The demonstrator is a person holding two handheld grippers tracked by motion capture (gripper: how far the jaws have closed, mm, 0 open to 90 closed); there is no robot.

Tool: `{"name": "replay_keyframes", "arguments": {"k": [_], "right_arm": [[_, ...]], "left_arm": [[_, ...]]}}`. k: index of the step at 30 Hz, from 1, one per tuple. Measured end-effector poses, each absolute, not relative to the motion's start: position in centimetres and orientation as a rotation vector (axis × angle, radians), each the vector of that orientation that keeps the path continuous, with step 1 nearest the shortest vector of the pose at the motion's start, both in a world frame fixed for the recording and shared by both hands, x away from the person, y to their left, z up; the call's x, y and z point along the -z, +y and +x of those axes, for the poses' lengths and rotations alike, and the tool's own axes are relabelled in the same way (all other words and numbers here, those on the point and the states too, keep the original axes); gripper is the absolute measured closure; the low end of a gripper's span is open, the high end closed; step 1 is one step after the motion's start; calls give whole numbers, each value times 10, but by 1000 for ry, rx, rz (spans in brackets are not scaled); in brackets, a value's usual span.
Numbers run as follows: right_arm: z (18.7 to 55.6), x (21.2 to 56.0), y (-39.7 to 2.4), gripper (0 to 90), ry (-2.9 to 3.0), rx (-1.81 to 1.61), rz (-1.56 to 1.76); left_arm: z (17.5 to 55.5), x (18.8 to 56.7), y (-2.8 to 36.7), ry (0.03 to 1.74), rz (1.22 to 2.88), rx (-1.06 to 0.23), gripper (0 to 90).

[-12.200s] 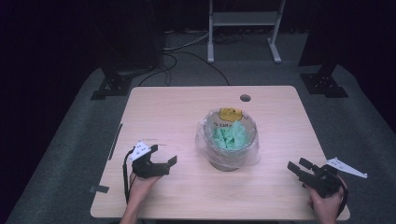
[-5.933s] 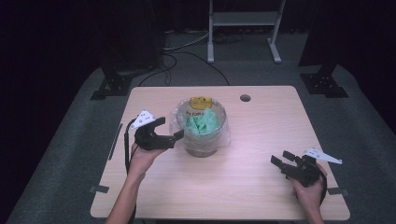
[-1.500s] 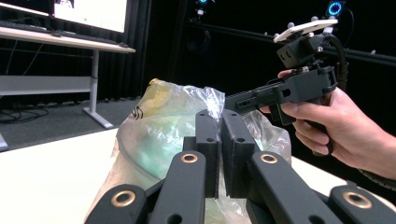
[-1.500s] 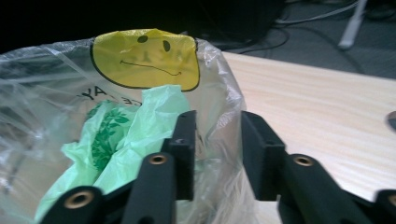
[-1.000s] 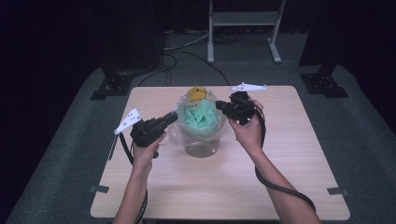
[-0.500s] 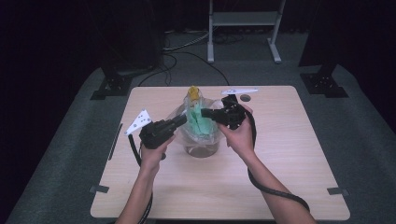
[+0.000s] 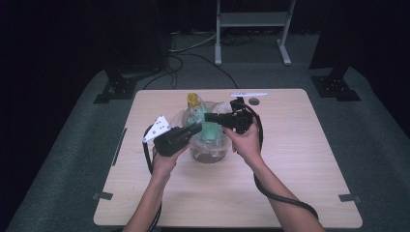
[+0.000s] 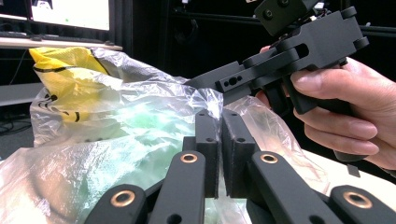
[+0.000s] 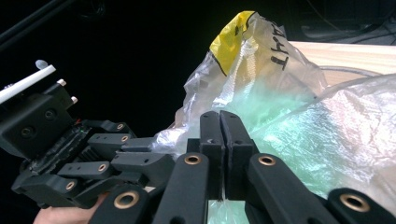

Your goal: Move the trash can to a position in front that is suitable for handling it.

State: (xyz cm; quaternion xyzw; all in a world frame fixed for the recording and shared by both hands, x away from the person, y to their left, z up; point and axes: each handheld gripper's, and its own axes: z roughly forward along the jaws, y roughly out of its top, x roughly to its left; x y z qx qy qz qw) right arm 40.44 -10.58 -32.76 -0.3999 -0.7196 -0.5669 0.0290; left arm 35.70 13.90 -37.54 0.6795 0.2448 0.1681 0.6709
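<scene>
Dark floor and black stands surround the pale wooden table [image 7: 300, 159], where a clear plastic bag [image 7: 205, 140] sits near the middle, holding green contents and topped by a yellow tag [image 7: 193, 100] at its far side. I hold my left gripper [image 7: 196, 129] against the bag's left side, jaws pressed together with a fold of the clear film pinched between them. My right gripper [image 7: 209, 117] comes in from the right over the top of the bag, its jaws likewise clamped on the plastic. Both tips sit close together, just above the green contents.
</scene>
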Motion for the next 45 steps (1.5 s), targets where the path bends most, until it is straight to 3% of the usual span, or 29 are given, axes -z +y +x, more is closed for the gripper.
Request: {"name": "replay_keyframes", "arguments": {"k": [11,21,26,33,38,45], "right_arm": [[412,334,-112,682,-2045,1737,-1243],[409,331,-103,565,-2067,1728,-1264],[406,328,-92,567,-2170,1702,-1266],[405,326,-84,776,-2290,1650,-1306],[406,328,-84,836,-2322,1646,-1328],[411,332,-91,854,-2280,1659,-1374]], "left_arm": [[357,377,136,556,1543,-379,861],[357,379,131,544,1568,-379,861],[356,379,127,526,1583,-382,860],[355,379,123,517,1600,-382,831],[356,380,122,516,1616,-363,738],[355,378,121,516,1608,-344,588]]}}
